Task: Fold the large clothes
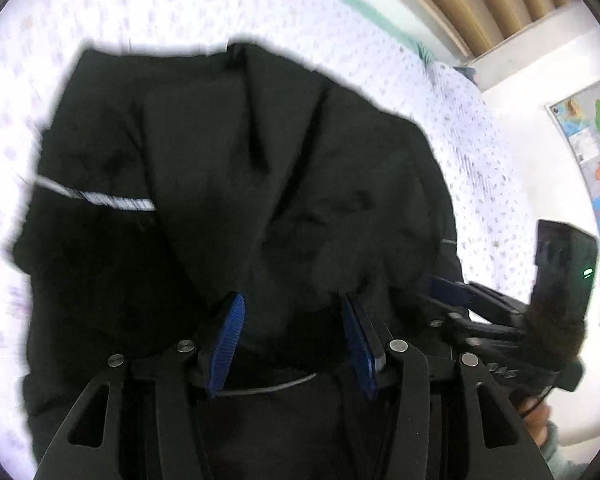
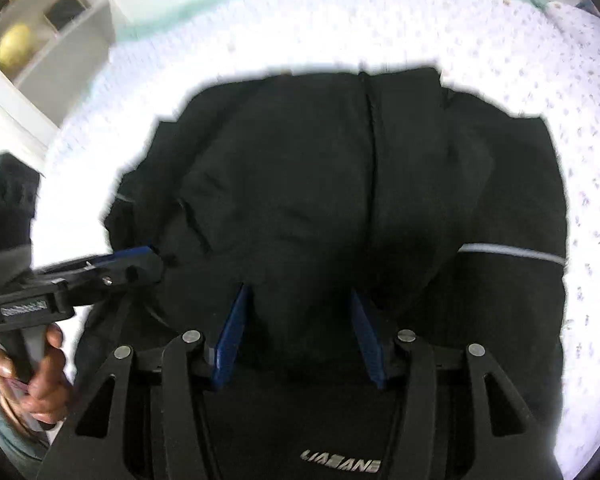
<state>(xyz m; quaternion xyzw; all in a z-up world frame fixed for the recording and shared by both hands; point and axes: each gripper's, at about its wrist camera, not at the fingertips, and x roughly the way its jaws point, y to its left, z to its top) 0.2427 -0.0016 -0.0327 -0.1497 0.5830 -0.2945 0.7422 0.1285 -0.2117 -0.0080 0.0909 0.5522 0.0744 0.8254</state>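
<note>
Fingers first: left gripper (image 1: 292, 312) has black fabric bunched between its blue pads (image 1: 228, 336), jaws about half apart, and it looks like a grasp on a thick fold, tho I can't tell how firmly the pads bite. Right gripper (image 2: 300, 308) same story, cloth humped up between its blue pads (image 2: 232, 332). The black jacket (image 1: 220, 160) lies spread on the white dotted bedspread (image 1: 180, 8), reflective stripe (image 1: 112, 200) on one sleeve; its near edge is up in both grippers, the rest runs fwd away from the fingertips. To fold well I'd keep both hands level w/ each other, carry the edge straight over the body, keep the cloth taut btw grippers so no slack bunches mid-seam.
</note>
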